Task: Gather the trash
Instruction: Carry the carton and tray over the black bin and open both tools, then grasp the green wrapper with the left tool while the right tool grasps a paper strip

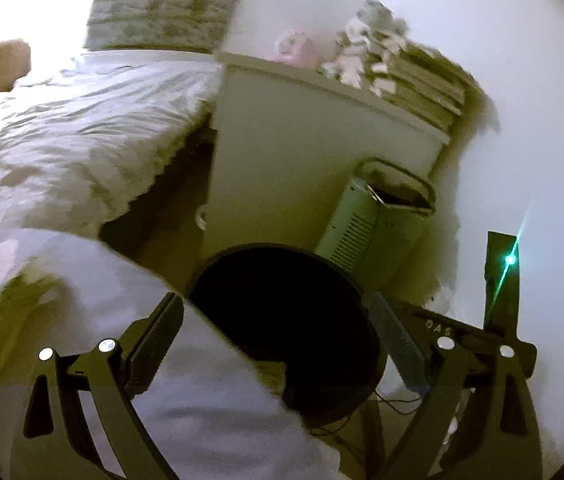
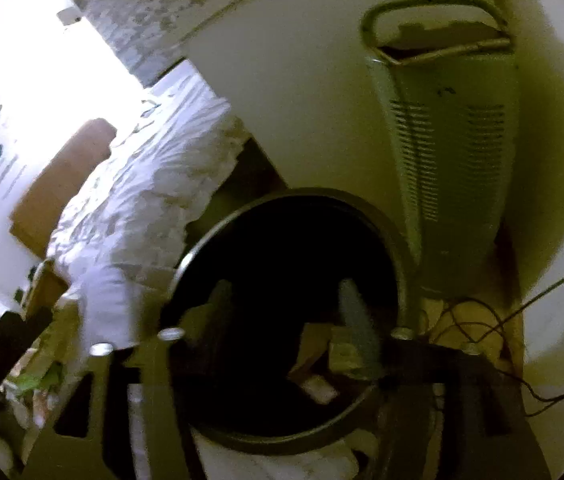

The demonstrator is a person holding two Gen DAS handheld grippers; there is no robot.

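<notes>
Right hand-held gripper (image 2: 282,312) jaws apart, empty, over black bin (image 2: 202,248); trash scraps (image 2: 318,388) inside; left hand-held gripper (image 1: 278,336) open too; cables (image 2: 482,328) nearby could snag

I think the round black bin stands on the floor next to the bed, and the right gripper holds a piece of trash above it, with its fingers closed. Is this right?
Not quite. In the right wrist view the right gripper is open above the round black bin, with nothing between its fingers; pieces of trash already lie inside. The rest holds: the bin stands on the floor next to the bed.
</notes>
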